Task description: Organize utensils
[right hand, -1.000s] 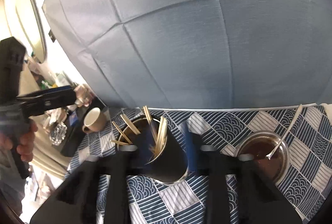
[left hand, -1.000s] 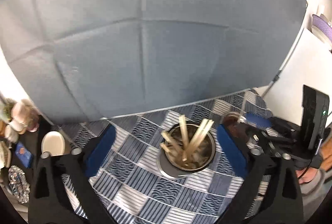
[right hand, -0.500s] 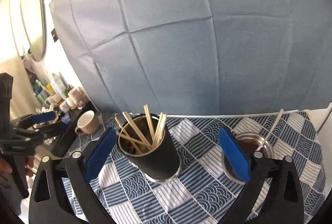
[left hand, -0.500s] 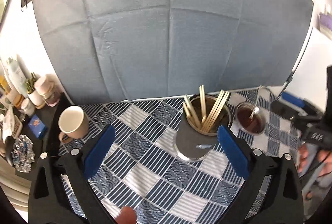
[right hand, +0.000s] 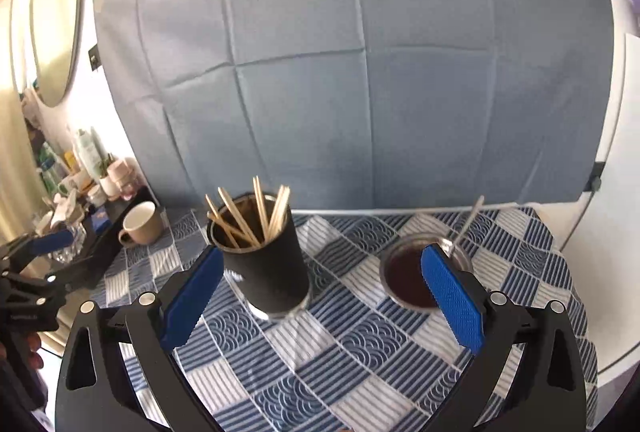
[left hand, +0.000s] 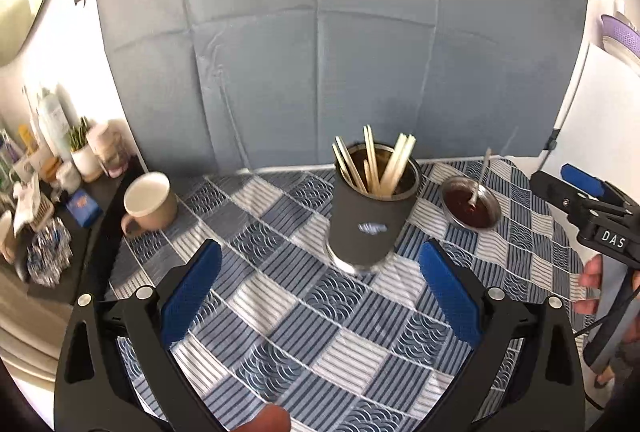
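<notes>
Left wrist view shows your left gripper (left hand: pixel 318 298) spread wide and holding nothing, hovering over the blue-and-white patchwork tablecloth (left hand: pixel 280 316) short of the tall dark cylindrical tumbler (left hand: pixel 370 220). That tumbler stands upright near the middle of the cloth with a loose bundle of pale wooden chopsticks (left hand: pixel 376 161) fanned out above its metal rim. Beside it, toward your right, sits a small round metal bowl of dark brown sauce (left hand: pixel 472 201) with a slim metal spoon (left hand: pixel 480 177) leaning in it. A beige ceramic mug (left hand: pixel 148 201) rests at the cloth's far left edge.

From the right wrist view, your right gripper (right hand: pixel 320 302) is likewise released and empty, its blue pads apart, with the tumbler just ahead of its left finger and the bowl partly behind its right one.

You appear to be between grasps, with the chopsticks gathered in the tumbler and the spoon apparently the one utensil outside it. If the spoon goes next, close your right gripper on its raised handle, lift it straight out of the sauce, and expect drips; keep the bowl from tipping as the spoon comes free.
</notes>
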